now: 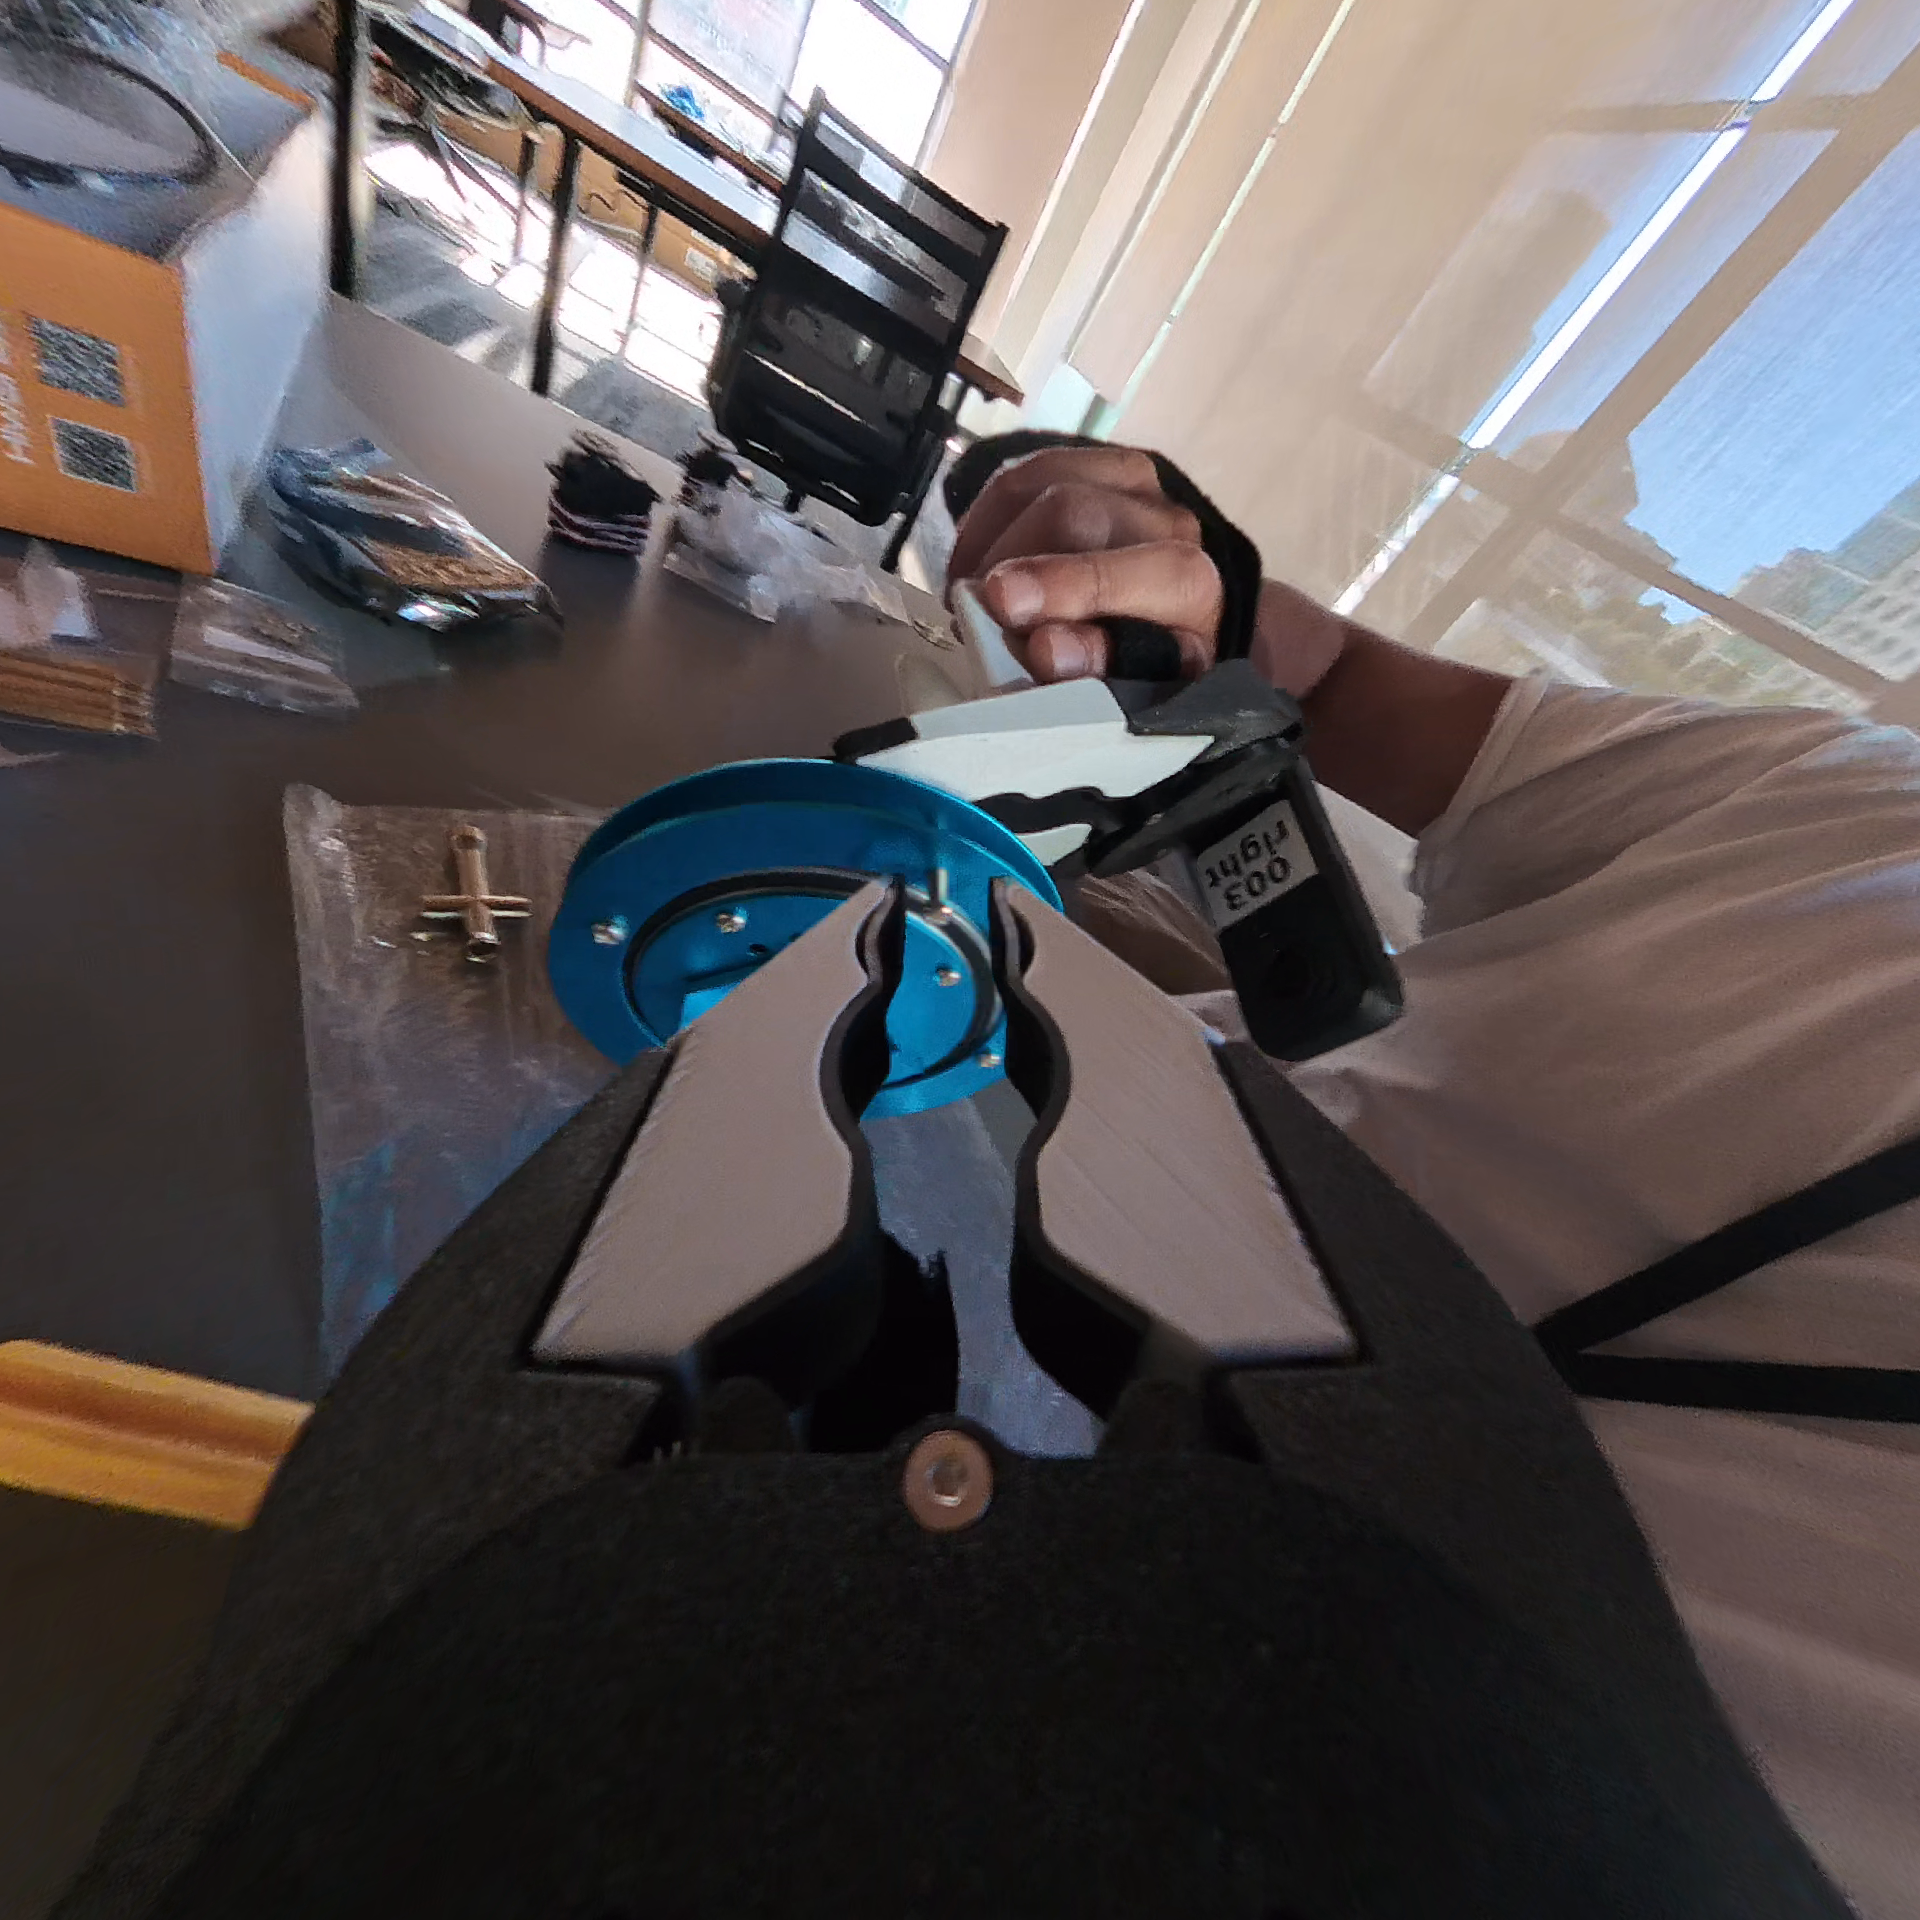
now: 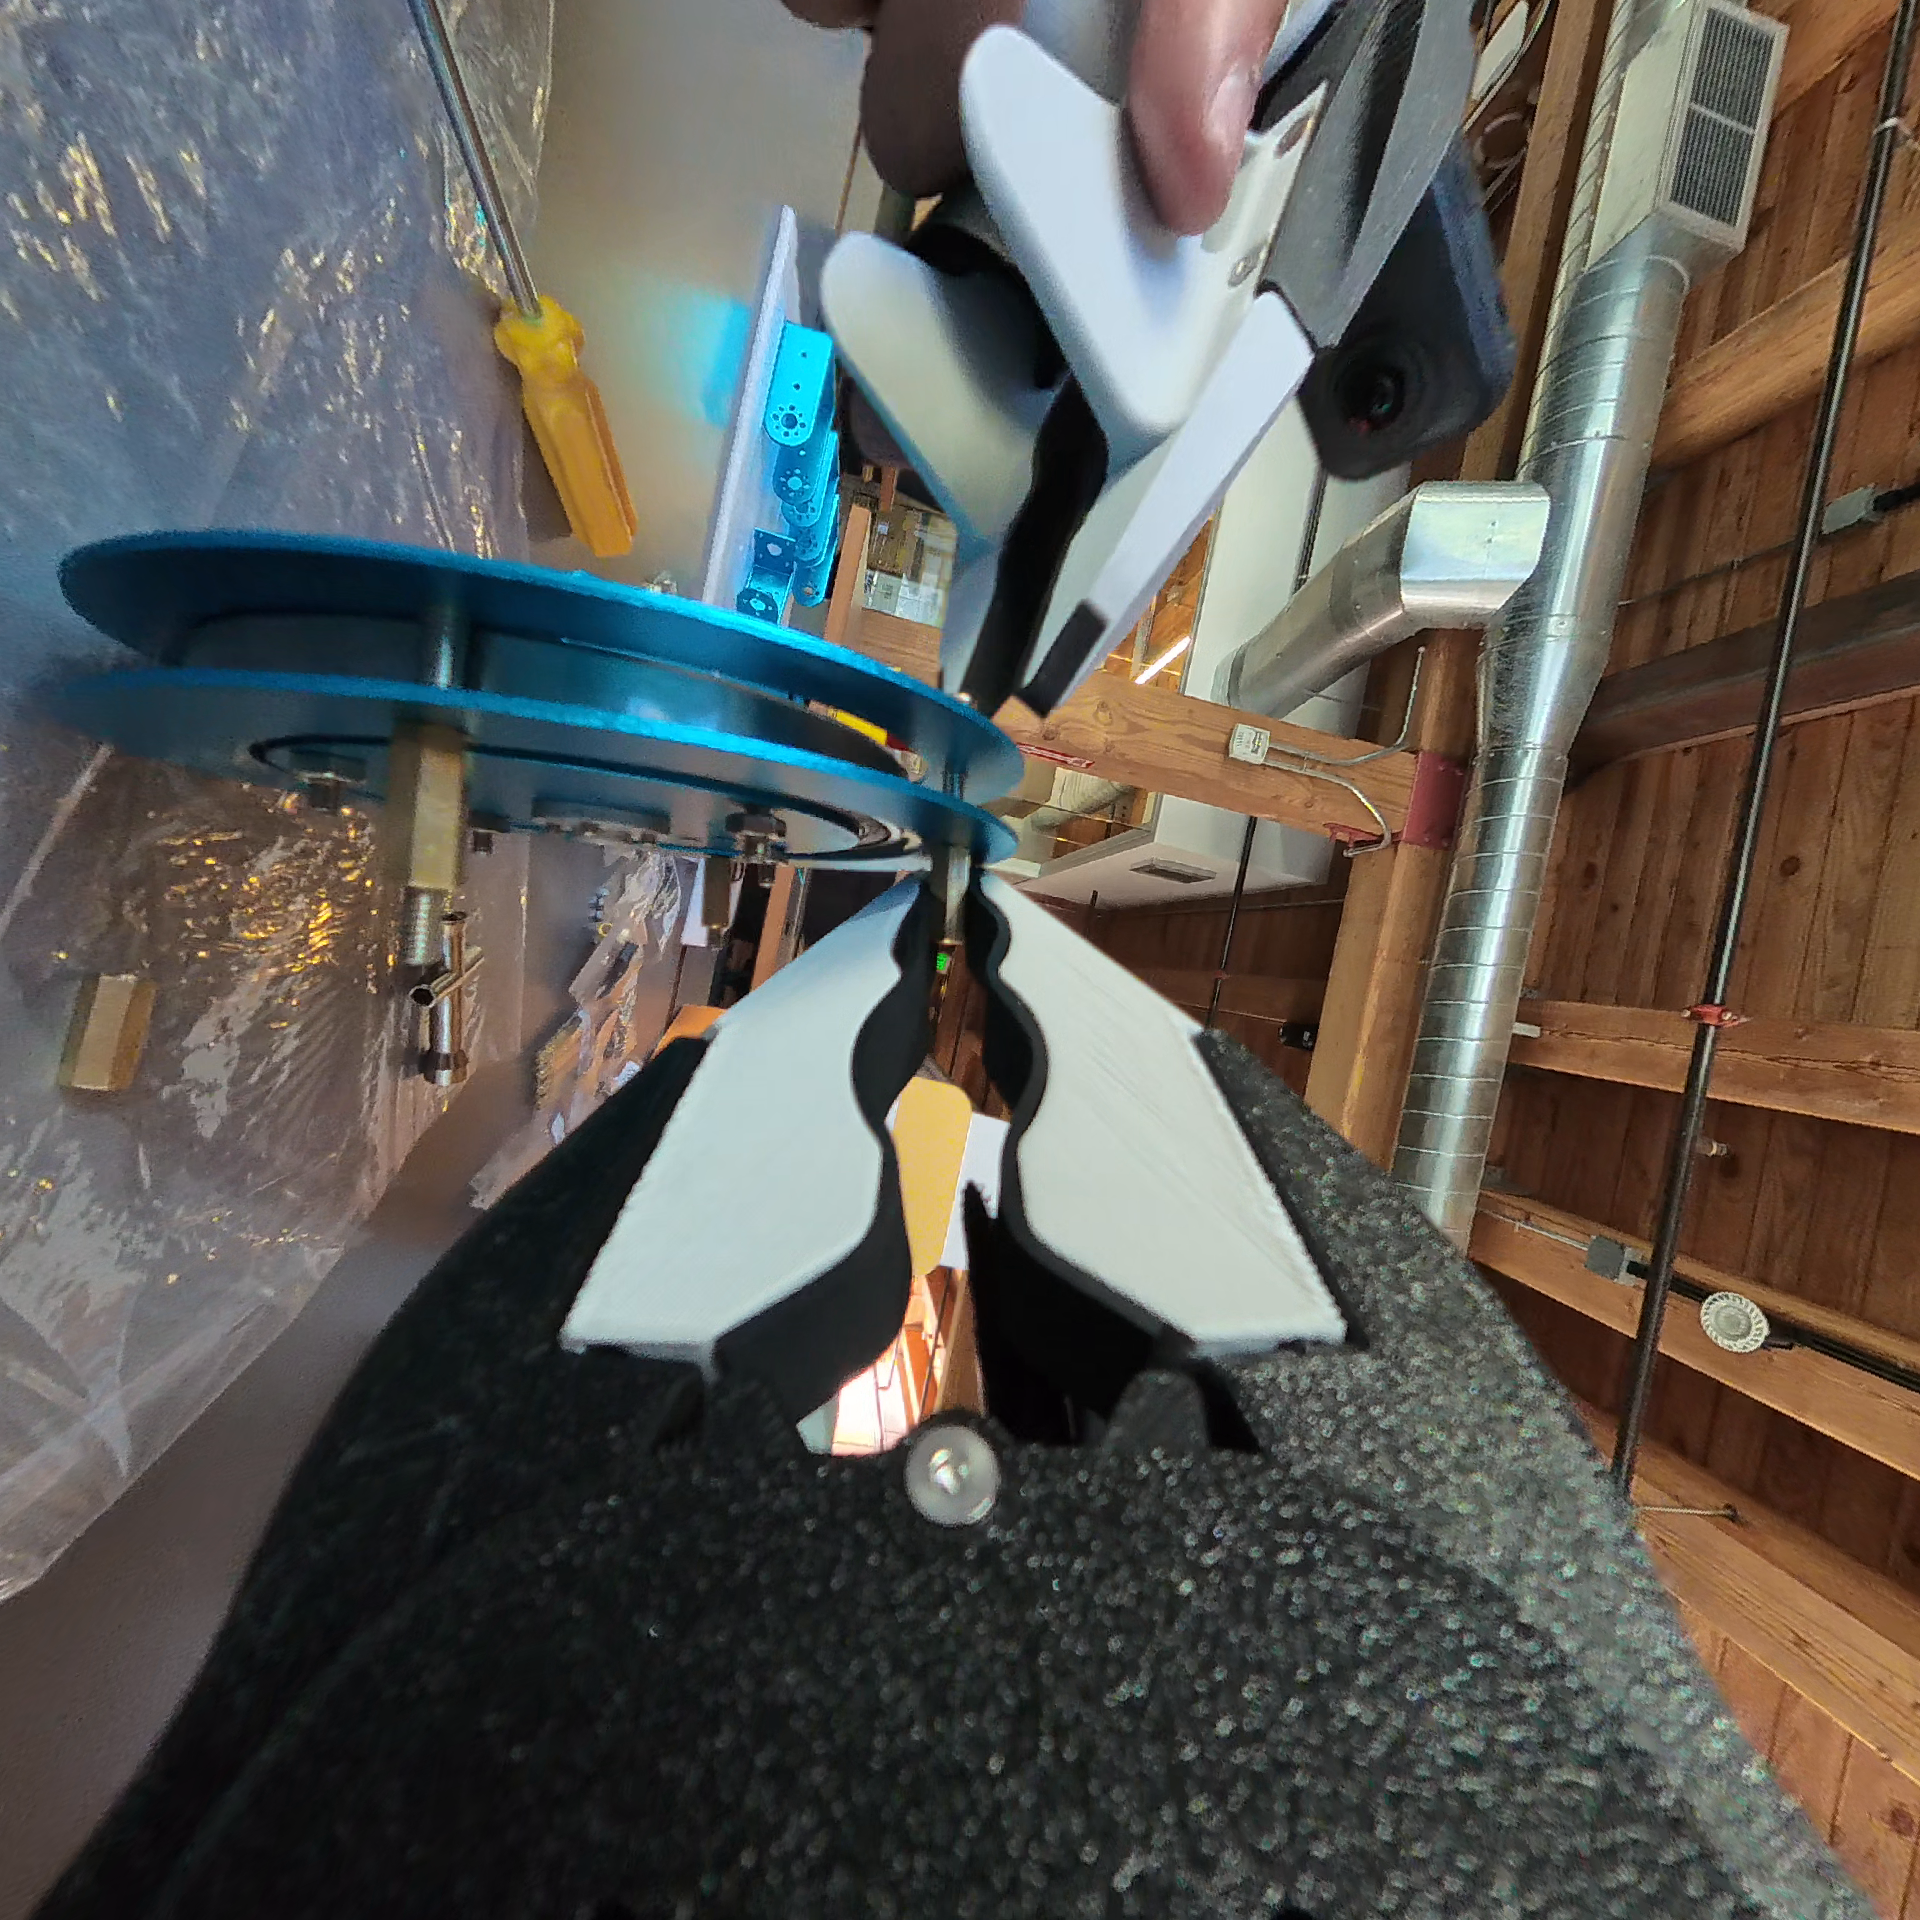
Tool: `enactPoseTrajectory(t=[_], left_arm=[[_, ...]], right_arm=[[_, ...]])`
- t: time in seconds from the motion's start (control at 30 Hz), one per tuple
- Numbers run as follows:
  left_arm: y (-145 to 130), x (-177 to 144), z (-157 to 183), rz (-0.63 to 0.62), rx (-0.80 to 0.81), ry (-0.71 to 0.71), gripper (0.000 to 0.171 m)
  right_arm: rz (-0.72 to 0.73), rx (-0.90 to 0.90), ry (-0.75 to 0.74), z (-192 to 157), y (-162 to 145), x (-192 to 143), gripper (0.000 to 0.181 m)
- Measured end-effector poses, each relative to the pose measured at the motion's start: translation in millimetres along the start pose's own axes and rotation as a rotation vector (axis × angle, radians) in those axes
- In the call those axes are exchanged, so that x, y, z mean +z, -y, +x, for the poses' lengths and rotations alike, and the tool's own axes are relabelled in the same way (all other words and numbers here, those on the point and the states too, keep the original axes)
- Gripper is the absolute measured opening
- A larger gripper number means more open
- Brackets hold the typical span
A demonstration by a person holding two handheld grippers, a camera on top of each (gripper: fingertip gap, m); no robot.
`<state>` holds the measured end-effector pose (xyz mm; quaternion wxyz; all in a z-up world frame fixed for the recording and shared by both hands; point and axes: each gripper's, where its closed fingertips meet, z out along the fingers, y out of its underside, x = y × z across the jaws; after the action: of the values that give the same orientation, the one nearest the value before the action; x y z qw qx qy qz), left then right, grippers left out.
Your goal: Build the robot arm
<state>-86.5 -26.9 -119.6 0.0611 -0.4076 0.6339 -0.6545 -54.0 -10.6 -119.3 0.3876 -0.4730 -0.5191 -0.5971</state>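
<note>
Blue metal, two round plates stacked on posts: the disc assembly (image 1: 800, 935) stands mid-frame on clear plastic sheet (image 1: 416, 1091) over the table (image 1: 156, 883). The left hand-held gripper (image 1: 940, 899) nips its small post; the right hand-held gripper (image 2: 951, 894) pinches another post at the rim. A cross wrench (image 1: 475, 909) lies nearby.

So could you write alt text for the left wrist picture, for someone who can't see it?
Two pale gripper fingers reach from the camera and close around a small pin on a blue metal disc assembly held above a plastic sheet on a dark table. A second hand-held gripper meets the disc's far edge, and a small cross-shaped metal wrench lies on the sheet.
</note>
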Motion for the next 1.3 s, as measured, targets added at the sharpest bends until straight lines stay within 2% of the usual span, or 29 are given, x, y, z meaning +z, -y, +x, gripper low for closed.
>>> enactPoseTrajectory(t=[0.03,0.1,0.23,0.3,0.33,0.43,0.53,0.6,0.83,1.0,1.13,1.3], left_arm=[[2,-2,-7,0.007,0.06,0.063,0.015],[0,-5,-21,-0.042,0.282,0.223,0.015],[1,-8,-32,-0.192,0.959,0.618,0.015],[18,-11,-26,-0.194,1.335,0.865,0.018],[23,-12,-21,-0.192,1.475,0.958,0.017],[15,-7,-22,-0.282,1.63,1.087,0.022],[6,0,-28,-0.347,1.701,1.177,0.03],[0,6,-29,-0.354,1.704,1.191,0.023],[2,13,-21,-0.347,1.788,1.224,0.017],[4,11,-19,-0.359,1.743,1.195,0.005],[2,12,-20,-0.344,1.499,1.075,0.003],[-6,13,-15,-0.327,0.975,0.758,0.004]], right_arm=[[0.002,-0.001,-0.002,0,0,0,0.003],[0.001,-0.002,0.0,0,-1,-1,0.003],[-0.017,0.071,0.04,-3,-3,1,0.003],[-0.017,0.07,0.03,-2,-3,1,0.003],[-0.024,0.071,0.023,-2,-3,1,0.003],[-0.054,0.112,0.033,-5,-10,3,0.003],[-0.067,0.14,0.032,-6,-14,3,0.003],[-0.072,0.152,0.027,-7,-16,3,0.003],[-0.063,0.157,0.013,-6,-12,2,0.003],[-0.056,0.131,-0.006,-3,-8,2,0.003],[-0.067,0.101,-0.029,-3,-8,2,0.003],[-0.048,0.048,-0.052,0,-5,1,0.003]])
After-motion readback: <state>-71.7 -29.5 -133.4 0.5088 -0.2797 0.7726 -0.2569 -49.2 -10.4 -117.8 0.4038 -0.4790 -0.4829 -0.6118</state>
